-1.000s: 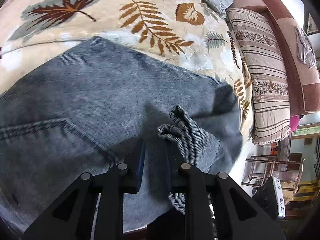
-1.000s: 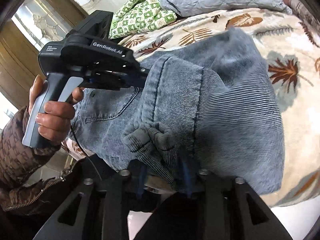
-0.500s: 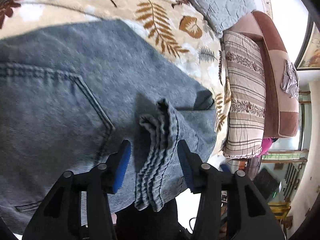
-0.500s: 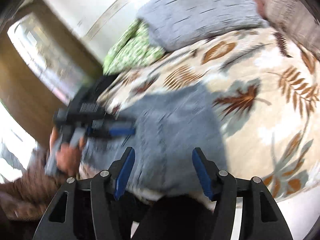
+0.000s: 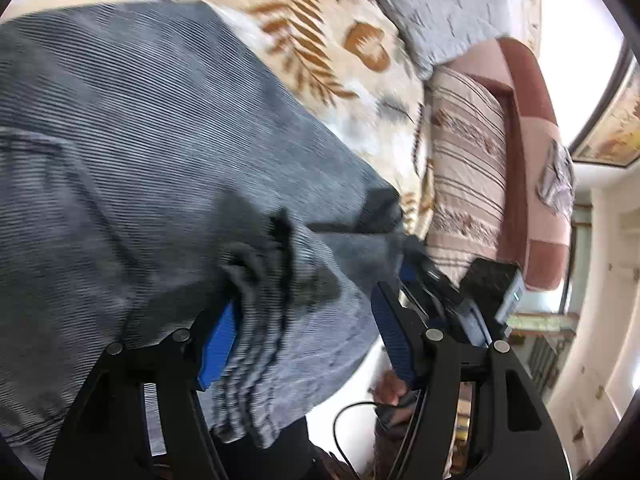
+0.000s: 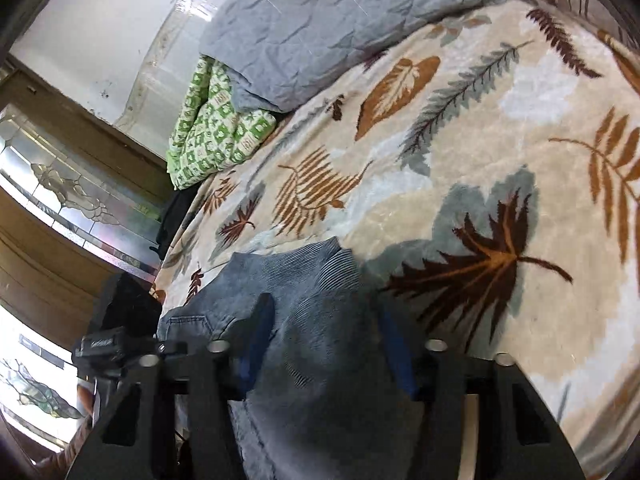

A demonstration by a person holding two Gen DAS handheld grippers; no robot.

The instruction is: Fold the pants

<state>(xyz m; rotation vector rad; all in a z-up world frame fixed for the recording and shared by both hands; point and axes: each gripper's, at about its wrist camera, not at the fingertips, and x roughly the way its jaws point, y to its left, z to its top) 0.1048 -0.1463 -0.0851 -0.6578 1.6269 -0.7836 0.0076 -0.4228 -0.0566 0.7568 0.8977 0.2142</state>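
Leaf-print bedspread point(image 6: 500, 128) ahead of the gripper, grey quilt point(image 6: 340, 20) beyond, white wall point(image 6: 100, 40) behind, leaded-glass door point(image 6: 72, 200) left, daylight.

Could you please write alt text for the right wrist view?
Folded blue-grey pants lie on a leaf-patterned blanket, their near edge between the closing fingers of the right hand-held gripper. A grey pillow lies behind.

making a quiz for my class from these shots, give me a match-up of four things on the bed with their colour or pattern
Things:
1. pants
2. blanket
3. quilt
4. pillow

Looks:
a. green and white checks
b. plain grey, creased
c. cream with brown leaves
d. faded blue-grey denim

Pairs: 1-d, 2-c, 3-a, 4-b
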